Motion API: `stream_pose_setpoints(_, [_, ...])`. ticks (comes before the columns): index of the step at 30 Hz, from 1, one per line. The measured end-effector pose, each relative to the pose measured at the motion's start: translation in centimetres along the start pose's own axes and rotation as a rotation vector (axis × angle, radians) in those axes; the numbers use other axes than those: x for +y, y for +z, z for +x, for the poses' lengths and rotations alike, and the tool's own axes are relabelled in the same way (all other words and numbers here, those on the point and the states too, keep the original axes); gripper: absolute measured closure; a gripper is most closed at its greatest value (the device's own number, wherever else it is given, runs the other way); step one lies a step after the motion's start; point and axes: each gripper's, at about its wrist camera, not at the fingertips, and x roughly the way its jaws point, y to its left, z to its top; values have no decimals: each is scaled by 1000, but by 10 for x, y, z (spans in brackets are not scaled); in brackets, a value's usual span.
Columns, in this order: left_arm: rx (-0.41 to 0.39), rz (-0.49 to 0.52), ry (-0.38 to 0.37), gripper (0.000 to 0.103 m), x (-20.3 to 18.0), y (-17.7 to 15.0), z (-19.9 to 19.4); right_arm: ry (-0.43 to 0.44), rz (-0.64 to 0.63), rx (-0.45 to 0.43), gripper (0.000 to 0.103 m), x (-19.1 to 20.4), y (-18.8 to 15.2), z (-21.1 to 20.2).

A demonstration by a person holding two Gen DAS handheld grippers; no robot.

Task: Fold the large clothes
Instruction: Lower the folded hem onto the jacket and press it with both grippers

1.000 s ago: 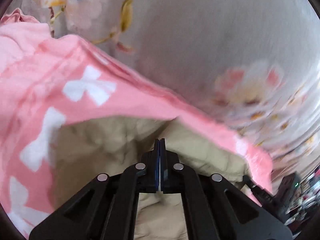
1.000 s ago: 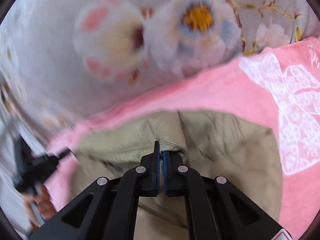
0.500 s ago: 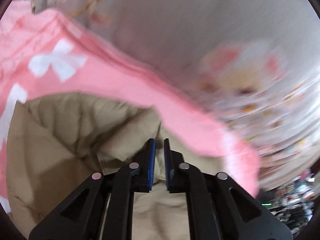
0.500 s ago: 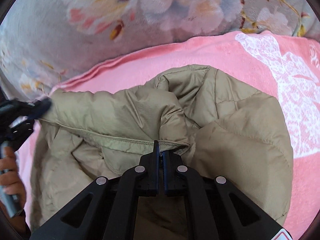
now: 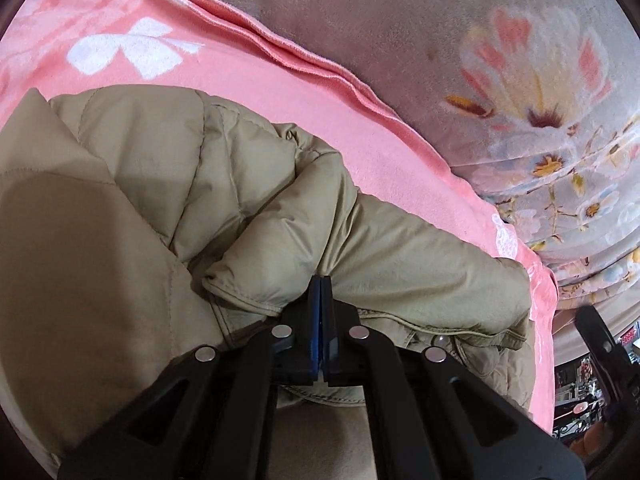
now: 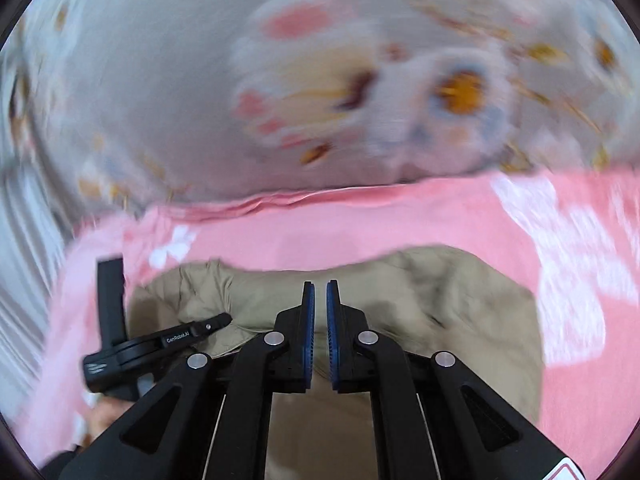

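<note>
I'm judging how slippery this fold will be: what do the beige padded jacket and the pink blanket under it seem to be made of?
The beige padded jacket looks like a thin woven synthetic shell over soft filling: slight sheen, stitched quilt lines, puffy panels, though the fibre is uncertain. The pink blanket with white bows looks like matte fleece or plush, with a fuzzy nap and soft rolled edge. The left gripper is shut on the jacket; the right gripper is open.

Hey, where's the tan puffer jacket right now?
The tan puffer jacket lies bunched on the pink blanket, filling the lower half of both wrist views, with the floral quilt beyond it. The left gripper pinches its fabric.
</note>
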Motion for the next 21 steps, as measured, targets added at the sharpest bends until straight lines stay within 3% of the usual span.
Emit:
stream_pose_setpoints(5, [-24, 47, 11, 103, -2, -3, 0, -124, -76, 149, 103, 4, -17, 71])
stream_pose_setpoints(12, [-32, 136, 89, 103, -19, -7, 6, -168, -82, 187, 103, -4, -47, 91])
stream_pose_setpoints(21, [-26, 256, 236, 103, -37, -14, 17, -219, -116, 202, 103, 0, -47, 101])
